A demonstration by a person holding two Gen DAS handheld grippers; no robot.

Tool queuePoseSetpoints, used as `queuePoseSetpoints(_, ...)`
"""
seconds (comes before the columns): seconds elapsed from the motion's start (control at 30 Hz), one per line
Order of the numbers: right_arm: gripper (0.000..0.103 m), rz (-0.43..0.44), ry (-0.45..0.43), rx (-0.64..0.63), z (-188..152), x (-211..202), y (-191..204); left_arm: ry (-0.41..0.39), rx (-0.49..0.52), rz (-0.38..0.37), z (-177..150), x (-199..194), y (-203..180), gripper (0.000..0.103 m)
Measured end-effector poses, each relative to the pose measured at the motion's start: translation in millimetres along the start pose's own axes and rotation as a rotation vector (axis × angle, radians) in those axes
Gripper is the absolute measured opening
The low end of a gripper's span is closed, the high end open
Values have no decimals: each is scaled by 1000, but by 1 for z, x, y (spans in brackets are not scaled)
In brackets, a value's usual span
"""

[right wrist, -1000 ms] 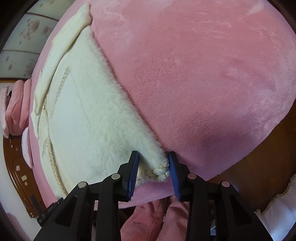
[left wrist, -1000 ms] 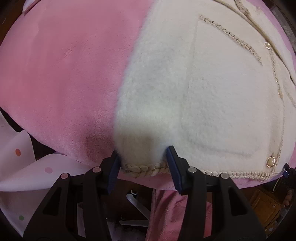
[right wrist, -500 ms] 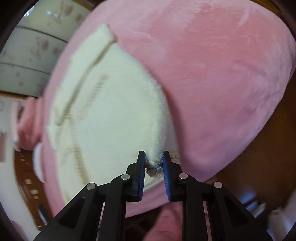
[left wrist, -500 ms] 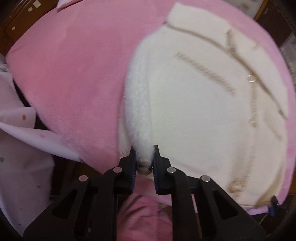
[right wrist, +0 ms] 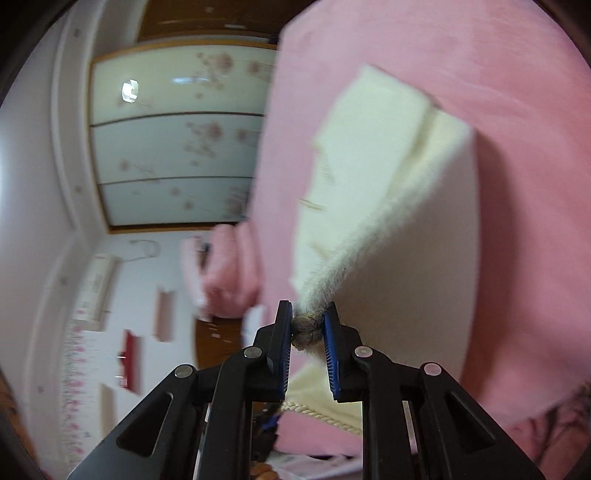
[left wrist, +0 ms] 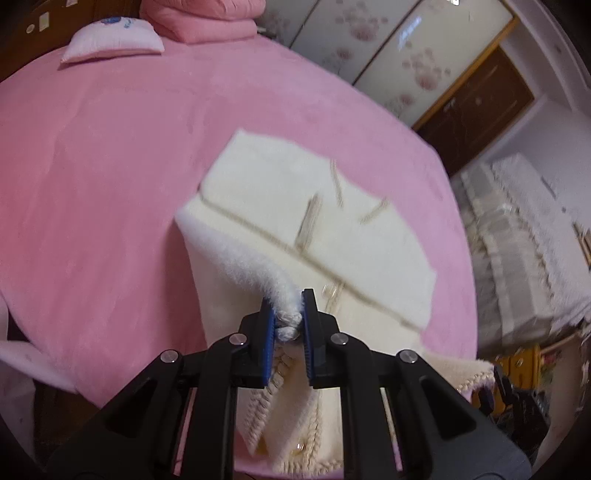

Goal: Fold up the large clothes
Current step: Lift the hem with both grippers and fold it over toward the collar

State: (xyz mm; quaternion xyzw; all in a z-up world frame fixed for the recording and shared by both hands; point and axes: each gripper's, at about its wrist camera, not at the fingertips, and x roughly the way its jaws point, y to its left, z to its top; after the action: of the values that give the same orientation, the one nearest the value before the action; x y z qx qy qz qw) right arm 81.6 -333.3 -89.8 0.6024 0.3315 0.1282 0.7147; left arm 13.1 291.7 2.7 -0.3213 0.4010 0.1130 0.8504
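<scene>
Pink bed (left wrist: 110, 166); blurred coat (left wrist: 280, 192) lifted.

Bg: pink bedspread (left wrist: 110, 166), small pillow (left wrist: 110, 40) + folded pink quilt (left wrist: 199, 18) at head, floral wardrobe doors (right wrist: 177, 147).

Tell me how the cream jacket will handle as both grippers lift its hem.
Probably floppy: the jacket drapes from the left gripper. Likely bulky, given the thick pile. The braided hem in the right gripper should resist slipping.
</scene>
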Motion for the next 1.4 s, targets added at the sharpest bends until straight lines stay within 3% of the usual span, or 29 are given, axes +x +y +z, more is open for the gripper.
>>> queuePoseSetpoints(0.17, 16, 63, -94, -92, 24, 5, 57, -105, -91, -117, 57, -16, -7, 10)
queuePoseSetpoints(0.43, 16, 114, -273, -149, 61, 19, 112, -222, -100, -169, 159, -26, -1, 10)
queuePoseSetpoints(0.57, 16, 89, -375, -147, 76, 28, 123, -220, -95, -149, 210, -9, 6, 10)
queuePoseSetpoints(0.77, 16, 16, -502, -170, 96, 55, 129, -259, -13, -35, 274, 25, 0, 10)
queuePoseSetpoints(0.93, 16, -69, -472, -190, 136, 92, 118, -251, 37, 40, 296, 96, -20, 10)
queuePoseSetpoints(1.23, 21, -258, -356, -192, 205, 170, 72, -205, 183, 158, 287, 218, -63, 12)
queuePoseSetpoints(1.3, 28, -320, -329, -268, 210, 185, 79, -187, 208, 183, 288, 237, -72, 20)
queuePoseSetpoints(1.37, 35, -328, -320, -311, 225, 182, 77, -182, 252, 168, 284, 248, -83, 25)
queuePoseSetpoints(1.4, 35, -328, -315, -333, 223, 184, 78, -175, 277, 171, 280, 251, -89, 32)
